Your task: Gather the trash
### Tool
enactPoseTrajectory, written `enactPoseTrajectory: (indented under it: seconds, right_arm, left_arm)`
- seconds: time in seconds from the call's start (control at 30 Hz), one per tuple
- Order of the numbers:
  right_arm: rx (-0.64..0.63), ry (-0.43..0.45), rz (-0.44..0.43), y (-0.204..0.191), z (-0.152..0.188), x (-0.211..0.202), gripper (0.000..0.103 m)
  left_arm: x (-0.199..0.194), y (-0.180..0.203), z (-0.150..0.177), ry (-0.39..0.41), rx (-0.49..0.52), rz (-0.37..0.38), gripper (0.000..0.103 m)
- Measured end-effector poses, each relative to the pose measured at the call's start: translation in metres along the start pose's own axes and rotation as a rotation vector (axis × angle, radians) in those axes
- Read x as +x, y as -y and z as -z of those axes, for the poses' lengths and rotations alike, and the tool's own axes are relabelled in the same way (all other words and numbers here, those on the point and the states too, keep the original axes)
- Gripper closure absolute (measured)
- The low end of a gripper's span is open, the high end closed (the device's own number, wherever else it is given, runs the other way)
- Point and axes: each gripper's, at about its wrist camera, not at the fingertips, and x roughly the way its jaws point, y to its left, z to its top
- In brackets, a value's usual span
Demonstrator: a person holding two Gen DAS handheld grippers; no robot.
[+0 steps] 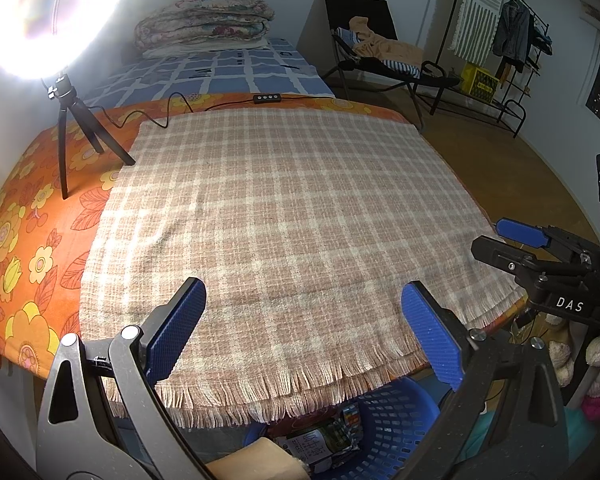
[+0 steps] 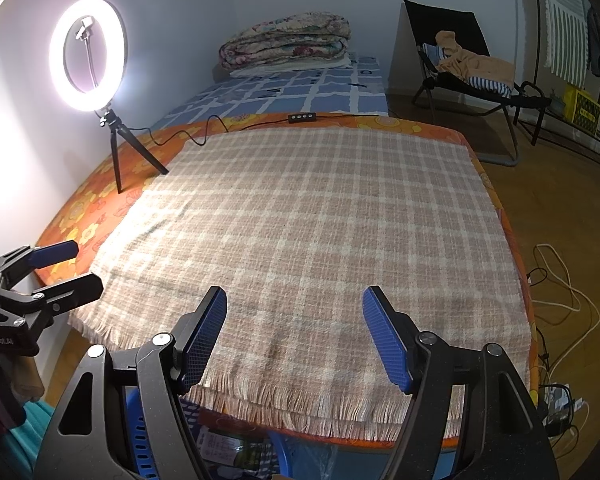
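Both grippers, left [image 1: 304, 320] and right [image 2: 294, 334], stand released and empty above the bare cloth [image 1: 284, 208]; wrappers [image 1: 320, 444] lie in the basket [image 1: 396, 420] below, nearer the left.

Right gripper [image 2: 294, 336] seen with blue pads spread wide, nothing held between them, poised above the fringed near edge of a checked blanket [image 2: 308, 224]. Blanket is laid over an orange floral cloth [image 2: 100, 196]. Lit ring light [image 2: 88, 26] stands on its tripod at far left. Left gripper [image 2: 66, 268] seen at left edge. Blue basket [image 2: 140, 440] with wrappers [image 2: 228, 450] glimpsed below the table edge
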Motion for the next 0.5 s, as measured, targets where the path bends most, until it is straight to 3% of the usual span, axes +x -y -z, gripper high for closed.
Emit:
enactPoseTrajectory:
  seconds: [0.5]
  right_arm:
    - [-0.005, 0.000, 0.002, 0.0014, -0.0011, -0.0018, 0.033]
  left_arm:
    - [0.0000, 0.0019, -0.0001, 0.005, 0.012, -0.004, 0.003]
